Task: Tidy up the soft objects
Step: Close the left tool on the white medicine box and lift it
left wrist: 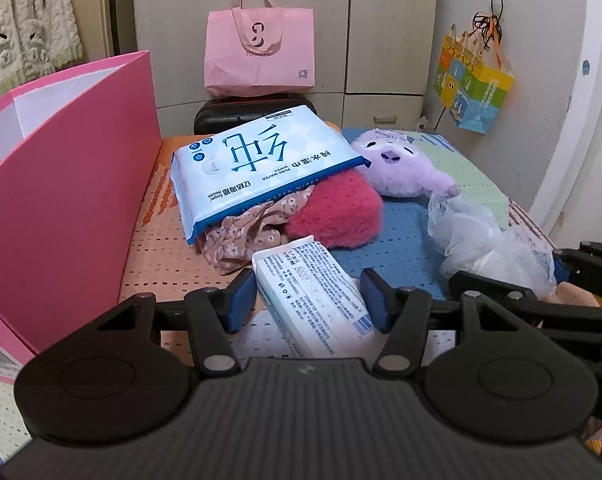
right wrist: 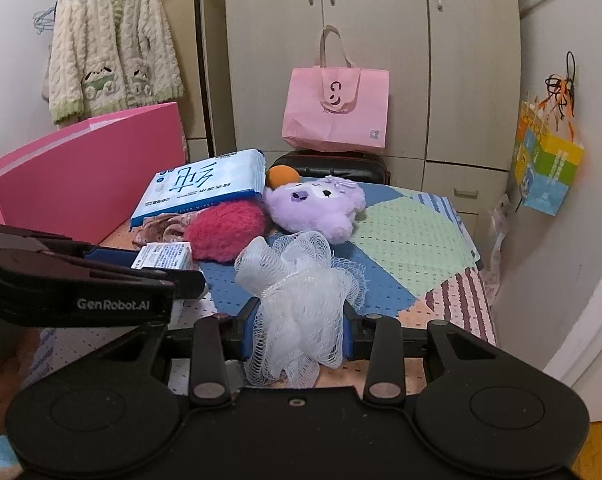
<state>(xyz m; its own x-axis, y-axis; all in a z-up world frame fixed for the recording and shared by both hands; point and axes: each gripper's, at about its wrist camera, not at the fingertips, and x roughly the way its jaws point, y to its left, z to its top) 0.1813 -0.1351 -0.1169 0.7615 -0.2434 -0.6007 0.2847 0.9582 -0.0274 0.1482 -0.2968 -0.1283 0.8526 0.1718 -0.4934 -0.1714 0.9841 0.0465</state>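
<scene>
Right wrist: right gripper (right wrist: 301,316) clamps mesh pouf (right wrist: 301,280).

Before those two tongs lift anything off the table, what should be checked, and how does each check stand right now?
1. Right tongs closed on the mesh sponge: ok.
2. Left tongs gripping the small tissue pack: not ok, a gap shows beside the pads.
3. Tissue pack free of the floral cloth: cannot tell.
4. Pink box open on top: ok.
5. Sponge clear of the purple plush toy: ok.
</scene>
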